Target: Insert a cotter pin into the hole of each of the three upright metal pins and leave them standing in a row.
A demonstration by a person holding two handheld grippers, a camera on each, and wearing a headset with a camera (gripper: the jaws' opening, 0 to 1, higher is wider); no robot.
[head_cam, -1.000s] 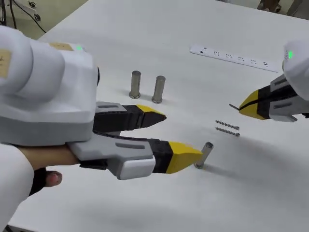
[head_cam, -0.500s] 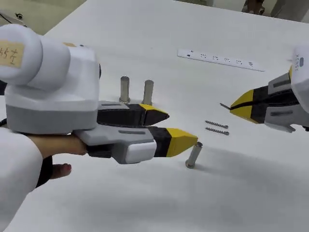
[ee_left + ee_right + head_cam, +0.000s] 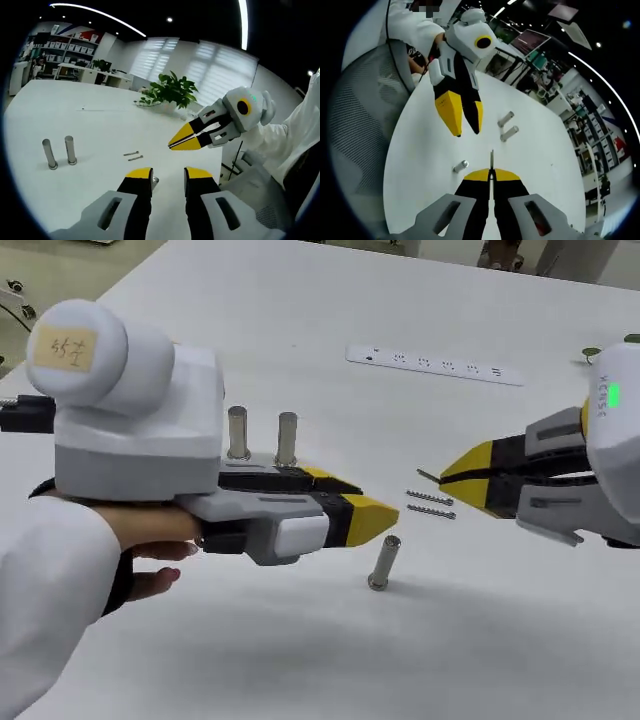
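Note:
Two metal pins (image 3: pixel 238 432) (image 3: pixel 287 438) stand side by side on the white table. A third metal pin (image 3: pixel 384 562) stands apart, nearer to me. My left gripper (image 3: pixel 372 502) hovers open just left of and above it, and the third pin (image 3: pixel 155 180) shows between its fingertips. My right gripper (image 3: pixel 445 478) comes in from the right, shut on a cotter pin (image 3: pixel 428 476) that sticks out of its tip. Seen from the right gripper (image 3: pixel 491 172), the held cotter pin (image 3: pixel 491 160) points toward the third pin (image 3: pixel 461 166). Two loose cotter pins (image 3: pixel 430 498) (image 3: pixel 432 511) lie between the grippers.
A white power strip (image 3: pixel 435 365) lies at the back of the table (image 3: pixel 300 640). A potted plant (image 3: pixel 172 90) stands at the table's far end in the left gripper view. A mesh chair (image 3: pixel 360 130) is beside the table.
The head camera has shifted, sliding the scene left and down. My left gripper's tips have risen from beside the third pin to above its top. The right gripper still holds the cotter pin.

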